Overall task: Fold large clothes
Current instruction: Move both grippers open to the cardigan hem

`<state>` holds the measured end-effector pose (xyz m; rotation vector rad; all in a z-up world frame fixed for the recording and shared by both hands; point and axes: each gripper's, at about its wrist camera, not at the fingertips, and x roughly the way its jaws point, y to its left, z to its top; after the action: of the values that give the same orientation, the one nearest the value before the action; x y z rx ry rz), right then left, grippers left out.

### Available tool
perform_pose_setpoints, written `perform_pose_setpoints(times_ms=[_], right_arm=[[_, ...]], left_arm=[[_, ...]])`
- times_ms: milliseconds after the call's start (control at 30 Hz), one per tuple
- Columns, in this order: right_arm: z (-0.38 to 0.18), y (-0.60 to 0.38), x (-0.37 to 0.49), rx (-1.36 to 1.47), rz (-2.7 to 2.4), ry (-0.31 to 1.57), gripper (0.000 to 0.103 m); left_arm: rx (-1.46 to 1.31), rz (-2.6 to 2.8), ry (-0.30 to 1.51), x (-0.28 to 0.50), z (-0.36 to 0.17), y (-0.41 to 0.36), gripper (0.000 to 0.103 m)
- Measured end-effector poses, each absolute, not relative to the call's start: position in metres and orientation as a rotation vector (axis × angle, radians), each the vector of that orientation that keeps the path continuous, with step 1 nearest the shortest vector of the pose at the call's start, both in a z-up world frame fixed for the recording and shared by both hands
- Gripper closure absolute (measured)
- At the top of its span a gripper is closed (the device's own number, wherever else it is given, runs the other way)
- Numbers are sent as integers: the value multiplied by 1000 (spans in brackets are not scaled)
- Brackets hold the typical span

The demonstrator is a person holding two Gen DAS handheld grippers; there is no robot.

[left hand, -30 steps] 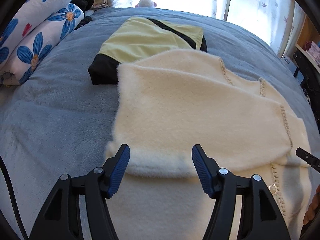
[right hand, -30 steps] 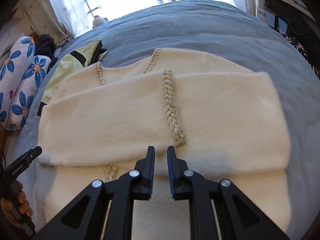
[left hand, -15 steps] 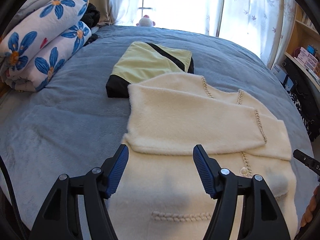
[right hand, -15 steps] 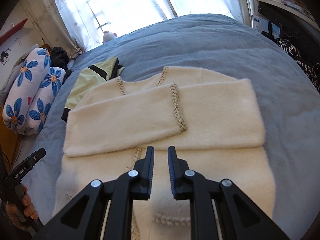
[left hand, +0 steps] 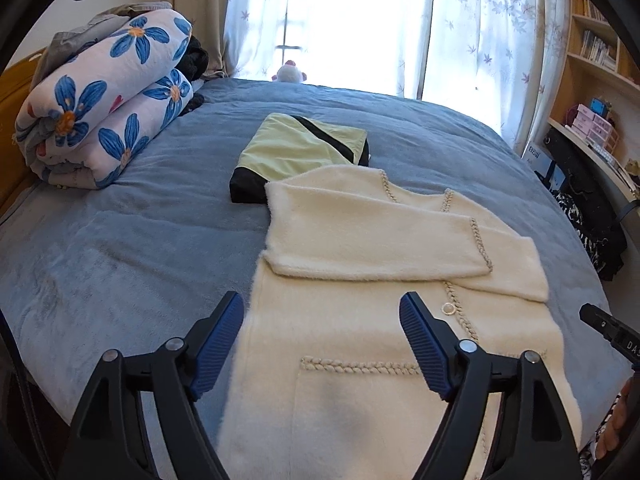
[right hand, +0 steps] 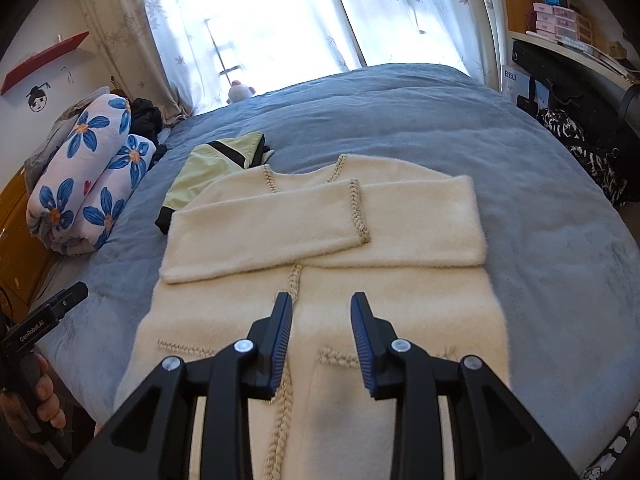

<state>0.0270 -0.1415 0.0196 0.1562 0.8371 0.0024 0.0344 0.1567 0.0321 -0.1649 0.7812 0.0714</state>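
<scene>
Across the plush blue bed (left hand: 120,248) lies a fluffy cream cardigan (left hand: 360,320) — sleeves folded; each hand-held gripper (left hand: 322,340) (right hand: 320,340) gapes empty.

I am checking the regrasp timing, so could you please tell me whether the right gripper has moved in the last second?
Yes. The right gripper has pulled back toward the cream cardigan hem, and opened.

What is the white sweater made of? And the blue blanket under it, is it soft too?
The sweater looks like fluffy knit, maybe wool or a fuzzy synthetic: its edges are hairy and the trim is braided yarn. The blanket looks like plush fleece: a matte, velvety surface with soft dents and brush marks. Both seem soft, though the exact fibre can't be told from pictures.
</scene>
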Motion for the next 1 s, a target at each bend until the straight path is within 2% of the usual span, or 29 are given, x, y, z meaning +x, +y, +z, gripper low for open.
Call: perform_pose_setpoints(times_ms=[600, 1000], right_arm=[[4, -136, -43, 131, 17, 857, 73], [-19, -163, -75, 138, -27, 898, 72]], left_arm=[[-162, 72, 821, -28, 10, 168, 23], [-214, -15, 989, -54, -48, 201, 23]])
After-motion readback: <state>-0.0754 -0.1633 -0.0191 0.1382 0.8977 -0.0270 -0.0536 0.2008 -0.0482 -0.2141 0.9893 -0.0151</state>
